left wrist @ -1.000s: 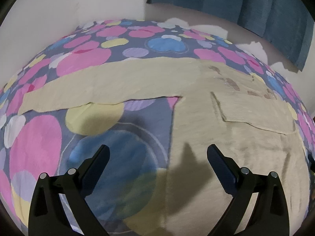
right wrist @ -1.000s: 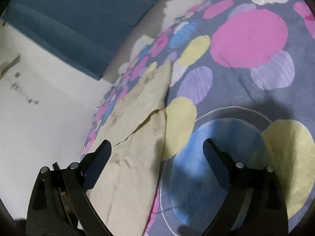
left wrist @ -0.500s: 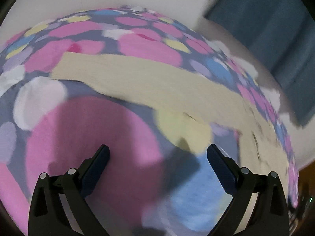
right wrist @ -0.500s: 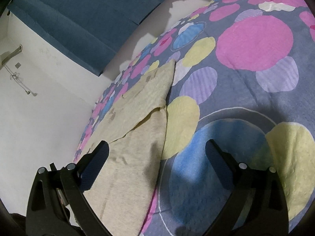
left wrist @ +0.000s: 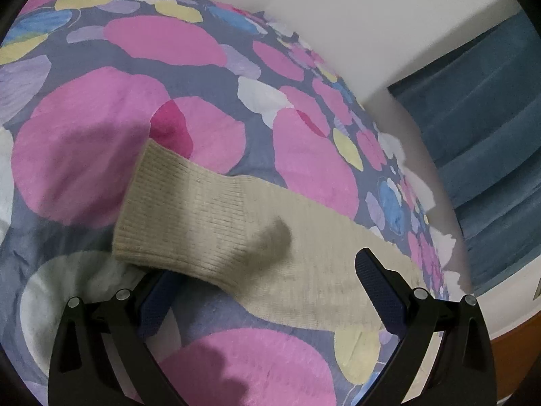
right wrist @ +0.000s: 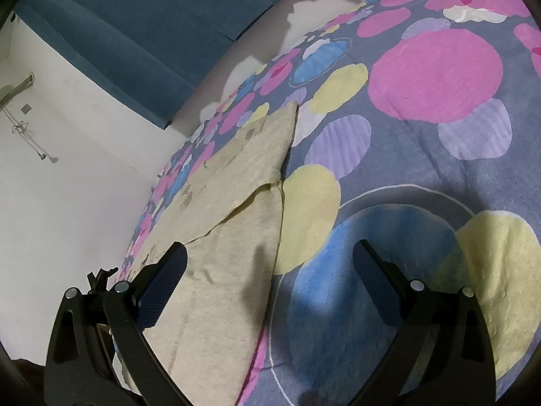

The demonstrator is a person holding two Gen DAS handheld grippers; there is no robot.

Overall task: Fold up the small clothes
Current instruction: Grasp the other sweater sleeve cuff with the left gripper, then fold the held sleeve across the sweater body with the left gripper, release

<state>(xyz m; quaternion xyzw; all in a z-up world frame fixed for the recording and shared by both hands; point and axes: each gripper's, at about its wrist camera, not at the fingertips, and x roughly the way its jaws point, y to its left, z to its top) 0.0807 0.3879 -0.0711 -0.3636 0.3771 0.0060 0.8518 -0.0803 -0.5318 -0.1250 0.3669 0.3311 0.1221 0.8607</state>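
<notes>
- Sweater [right wrist: 233, 223]: beige knit, flat on the spotted blanket [right wrist: 439, 155]; ribbed cuff [left wrist: 175, 213] stretched out sideways.
- Left gripper [left wrist: 267, 291]: spread wide, empty, straddling the cuff.
- Right gripper [right wrist: 270, 277]: spread wide, empty, over the sweater's edge.

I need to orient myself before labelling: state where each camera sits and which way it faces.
Left wrist: on the left tongs, looking forward over the sweater's ribbed sleeve cuff; both open fingers show.
Right wrist: on the right tongs, facing the sweater's body; both open fingers show.
Shared: beige sweater, dotted blanket, blue curtain.
</notes>
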